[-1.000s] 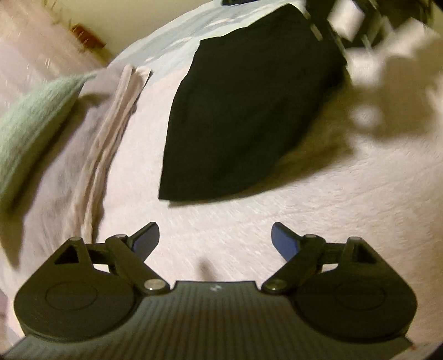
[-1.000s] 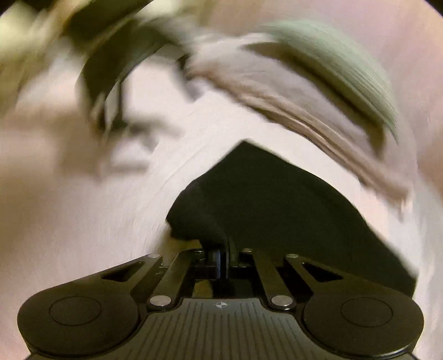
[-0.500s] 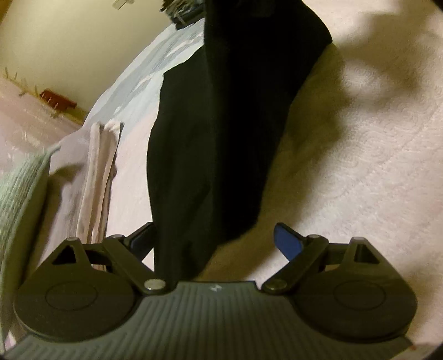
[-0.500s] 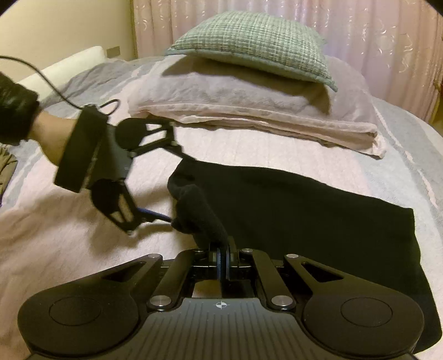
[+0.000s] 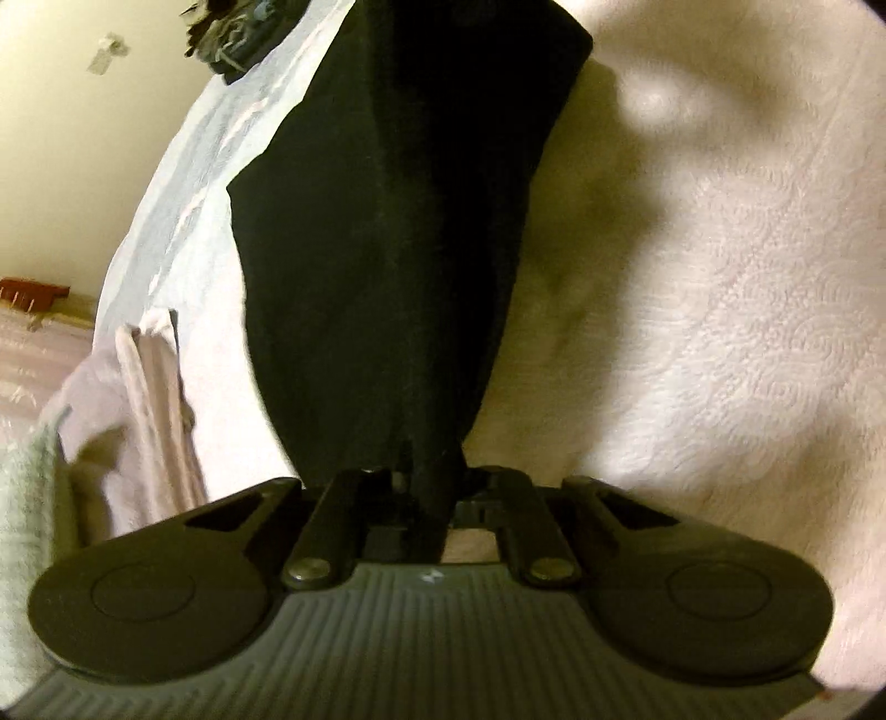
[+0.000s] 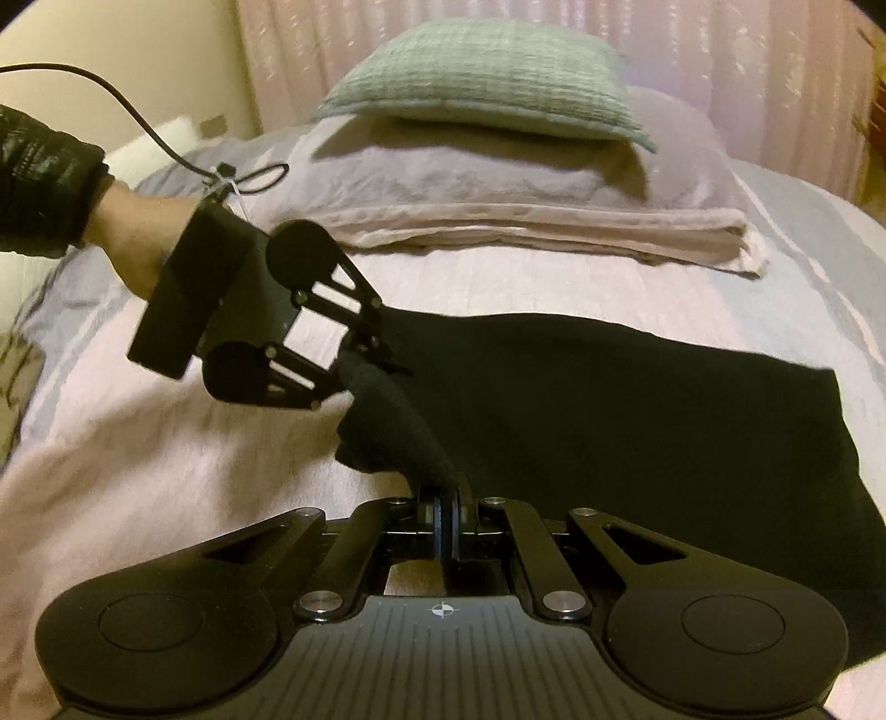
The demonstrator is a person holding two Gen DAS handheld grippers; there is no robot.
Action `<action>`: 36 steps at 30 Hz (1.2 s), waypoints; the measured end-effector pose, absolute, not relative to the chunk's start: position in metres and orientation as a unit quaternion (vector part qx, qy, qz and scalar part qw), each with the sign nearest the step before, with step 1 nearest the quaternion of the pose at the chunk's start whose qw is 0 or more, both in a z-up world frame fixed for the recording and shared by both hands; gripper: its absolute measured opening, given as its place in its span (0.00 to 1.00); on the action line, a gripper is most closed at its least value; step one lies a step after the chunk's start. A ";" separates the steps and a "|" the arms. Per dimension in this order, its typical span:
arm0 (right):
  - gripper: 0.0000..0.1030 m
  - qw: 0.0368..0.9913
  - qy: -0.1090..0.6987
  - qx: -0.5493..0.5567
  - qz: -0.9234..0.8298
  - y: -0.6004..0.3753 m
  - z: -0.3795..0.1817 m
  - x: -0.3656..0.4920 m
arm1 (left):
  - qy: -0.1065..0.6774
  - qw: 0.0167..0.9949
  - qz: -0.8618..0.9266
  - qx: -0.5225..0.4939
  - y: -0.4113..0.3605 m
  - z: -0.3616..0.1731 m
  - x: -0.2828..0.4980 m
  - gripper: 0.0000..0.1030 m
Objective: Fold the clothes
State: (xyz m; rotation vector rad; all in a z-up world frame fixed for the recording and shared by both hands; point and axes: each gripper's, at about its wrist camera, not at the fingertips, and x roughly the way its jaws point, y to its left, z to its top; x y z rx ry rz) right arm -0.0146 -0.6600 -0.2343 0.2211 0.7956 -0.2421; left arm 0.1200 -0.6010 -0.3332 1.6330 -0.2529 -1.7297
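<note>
A black garment (image 6: 637, 410) lies spread on the pink bedspread (image 6: 166, 471), its near left edge bunched and lifted. My right gripper (image 6: 446, 498) is shut on that bunched edge close to the camera. My left gripper (image 6: 382, 354), seen from the right wrist view and held by a hand in a dark sleeve, is shut on the same edge a little farther along. In the left wrist view the black garment (image 5: 387, 249) rises from my left gripper (image 5: 429, 482), whose jaws are closed on the cloth.
A green pillow (image 6: 482, 77) rests on a folded lilac and pink blanket stack (image 6: 526, 205) at the head of the bed. A curtain (image 6: 747, 66) hangs behind. A cable (image 6: 138, 127) trails from the left gripper. Dark clothes (image 5: 232, 33) lie at the bed's far end.
My left gripper was open beside the garment, then moved onto its edge and shut on it. The right gripper stayed shut on the cloth and steadied after a fast swing.
</note>
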 end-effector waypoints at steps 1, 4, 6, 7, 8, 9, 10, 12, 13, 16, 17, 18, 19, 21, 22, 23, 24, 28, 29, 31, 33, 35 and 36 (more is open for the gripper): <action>0.00 0.910 0.380 0.117 -0.122 -0.664 -0.232 -0.019 | -0.099 0.361 -0.671 0.639 -0.608 -0.324 0.120 0.07; 0.00 0.913 0.359 0.143 -0.128 -0.676 -0.222 -0.032 | -0.102 0.343 -0.665 0.656 -0.635 -0.296 0.116 0.07; 0.00 0.916 0.341 0.163 -0.133 -0.688 -0.215 -0.043 | -0.103 0.324 -0.660 0.670 -0.662 -0.279 0.110 0.07; 0.00 0.917 0.330 0.177 -0.138 -0.697 -0.211 -0.050 | -0.105 0.314 -0.658 0.676 -0.673 -0.271 0.105 0.07; 0.00 0.917 0.320 0.192 -0.144 -0.707 -0.206 -0.057 | -0.107 0.302 -0.656 0.684 -0.690 -0.262 0.099 0.07; 0.00 0.915 0.310 0.208 -0.150 -0.718 -0.203 -0.064 | -0.108 0.290 -0.654 0.690 -0.707 -0.255 0.094 0.07; 0.00 0.914 0.301 0.224 -0.158 -0.730 -0.201 -0.073 | -0.113 0.277 -0.652 0.697 -0.724 -0.248 0.087 0.07; 0.00 0.907 0.282 0.260 -0.175 -0.761 -0.195 -0.093 | -0.112 0.250 -0.649 0.710 -0.760 -0.236 0.071 0.07; 0.00 0.901 0.274 0.280 -0.185 -0.778 -0.194 -0.104 | -0.113 0.235 -0.649 0.715 -0.783 -0.233 0.062 0.07; 0.00 0.881 0.256 0.335 -0.217 -0.830 -0.201 -0.138 | -0.113 0.198 -0.654 0.721 -0.851 -0.233 0.033 0.07; 0.00 0.872 0.252 0.353 -0.227 -0.847 -0.206 -0.149 | -0.115 0.184 -0.657 0.721 -0.875 -0.238 0.022 0.07; 0.00 0.863 0.247 0.371 -0.237 -0.863 -0.212 -0.160 | -0.116 0.171 -0.660 0.722 -0.894 -0.245 0.013 0.07; 0.00 0.854 0.243 0.388 -0.246 -0.877 -0.221 -0.172 | -0.117 0.158 -0.662 0.723 -0.913 -0.254 0.004 0.07; 0.00 0.834 0.238 0.424 -0.261 -0.907 -0.244 -0.194 | -0.114 0.136 -0.668 0.723 -0.947 -0.279 -0.012 0.07; 0.00 0.821 0.235 0.445 -0.269 -0.920 -0.259 -0.204 | -0.108 0.128 -0.671 0.723 -0.962 -0.293 -0.018 0.07; 0.00 0.809 0.233 0.466 -0.273 -0.931 -0.273 -0.212 | -0.101 0.119 -0.671 0.725 -0.975 -0.309 -0.025 0.07; 0.00 0.797 0.233 0.487 -0.272 -0.941 -0.287 -0.218 | -0.096 0.112 -0.669 0.728 -0.984 -0.323 -0.030 0.08; 0.00 0.760 0.218 0.544 -0.281 -0.964 -0.326 -0.237 | -0.085 0.115 -0.672 0.727 -1.000 -0.354 -0.033 0.20; 0.00 0.758 0.214 0.548 -0.281 -0.964 -0.328 -0.240 | -0.088 0.129 -0.674 0.722 -1.003 -0.350 -0.030 0.31; 0.00 0.762 0.213 0.543 -0.282 -0.963 -0.325 -0.242 | -0.077 0.166 -0.684 0.706 -1.009 -0.332 -0.021 0.34; 0.00 0.762 0.212 0.542 -0.286 -0.958 -0.322 -0.244 | -0.065 0.220 -0.693 0.684 -1.015 -0.305 -0.009 0.35; 0.00 0.759 0.210 0.543 -0.289 -0.953 -0.317 -0.245 | -0.032 0.278 -0.699 0.658 -1.020 -0.275 0.008 0.38; 0.00 0.760 0.210 0.541 -0.293 -0.950 -0.315 -0.246 | -0.010 0.310 -0.701 0.642 -1.021 -0.261 0.019 0.43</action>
